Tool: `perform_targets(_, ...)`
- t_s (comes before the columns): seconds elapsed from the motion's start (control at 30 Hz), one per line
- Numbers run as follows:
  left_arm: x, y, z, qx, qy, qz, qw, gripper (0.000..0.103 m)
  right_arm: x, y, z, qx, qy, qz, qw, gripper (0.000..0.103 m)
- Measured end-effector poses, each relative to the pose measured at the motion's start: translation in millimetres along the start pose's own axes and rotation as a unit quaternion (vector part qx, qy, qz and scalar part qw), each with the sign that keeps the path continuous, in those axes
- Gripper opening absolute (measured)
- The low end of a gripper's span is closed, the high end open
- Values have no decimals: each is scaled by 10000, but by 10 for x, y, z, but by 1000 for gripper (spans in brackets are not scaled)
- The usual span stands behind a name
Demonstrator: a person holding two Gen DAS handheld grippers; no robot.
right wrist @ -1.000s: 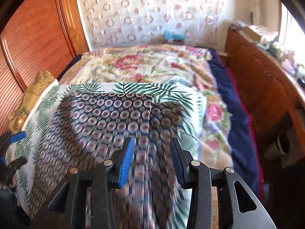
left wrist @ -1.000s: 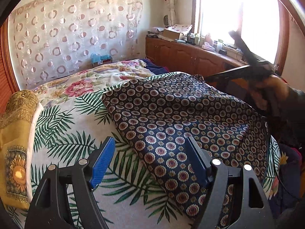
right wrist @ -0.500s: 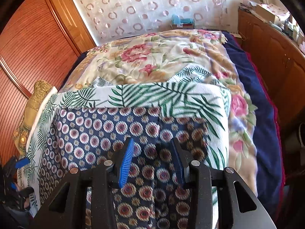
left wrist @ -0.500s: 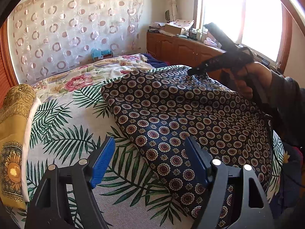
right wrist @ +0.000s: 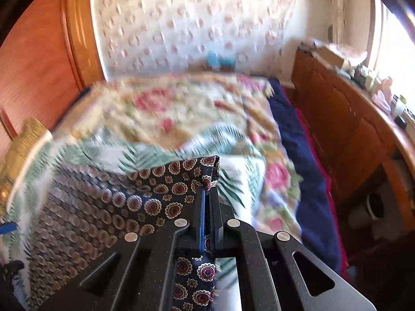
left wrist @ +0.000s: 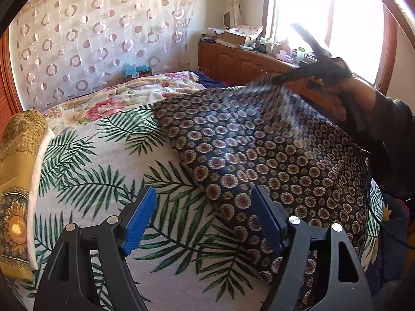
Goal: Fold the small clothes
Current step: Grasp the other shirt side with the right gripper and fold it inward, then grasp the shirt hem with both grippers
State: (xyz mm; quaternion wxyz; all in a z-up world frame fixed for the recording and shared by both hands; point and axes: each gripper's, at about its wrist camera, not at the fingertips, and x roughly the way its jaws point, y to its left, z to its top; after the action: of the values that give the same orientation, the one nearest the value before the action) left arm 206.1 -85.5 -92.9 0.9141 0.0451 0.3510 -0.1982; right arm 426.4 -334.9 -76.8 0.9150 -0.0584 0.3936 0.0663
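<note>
Right gripper [right wrist: 207, 194] jaws just closed, clamped on corner of navy patterned cloth [left wrist: 272, 160], lifting it at 1 o'clock. Left gripper [left wrist: 202, 220] jaws apart, empty, over palm-leaf bedspread [left wrist: 103, 181].

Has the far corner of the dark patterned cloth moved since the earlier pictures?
Yes. The right gripper has just closed on the cloth corner and lifted it off the bed cover, toward the window.

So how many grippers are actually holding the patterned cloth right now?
1: the right gripper, shut on the patterned cloth at its far corner. The left gripper hangs open near the cloth's near edge.
</note>
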Motion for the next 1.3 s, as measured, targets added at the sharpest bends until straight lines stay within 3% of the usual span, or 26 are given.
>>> perform_targets(0.07, -4, -47, -17, 64, 25, -15, 10000, 76, 91, -42, -33, 89, 245, 13, 9997, 3)
perform_targets(0.1, -2, -67, -28, 83, 44, -14, 10000, 76, 92, -46, -43, 107, 269, 8, 9996, 9)
perform_targets(0.13, 1, -83, -44, 99, 80, -13, 9999, 76, 66, -59, -45, 89, 227, -48, 9997, 14)
perform_targets(0.3, -19, -122, -108, 68, 212, -12, 9998, 76, -221, 64, -187, -6, -43, 142, 9999, 16)
perform_targets(0.37, -57, -138, -130, 53, 196, -59, 9998, 76, -375, 114, -336, 23, -154, 272, 9995, 18)
perform_targets(0.6, -189, -288, -202, 190, 173, -60, 9997, 76, -888, 316, -1014, -139, -267, 551, 9980, 38)
perform_targets(0.93, -411, -453, -357, 223, 159, -68, 9996, 76, -1279, 510, -1711, -315, -358, 662, 9967, 40)
perform_targets(1.3, -642, -509, -791, 145, 441, -38, 9989, 76, -1263, 641, -2197, -292, -56, 812, 9963, 40)
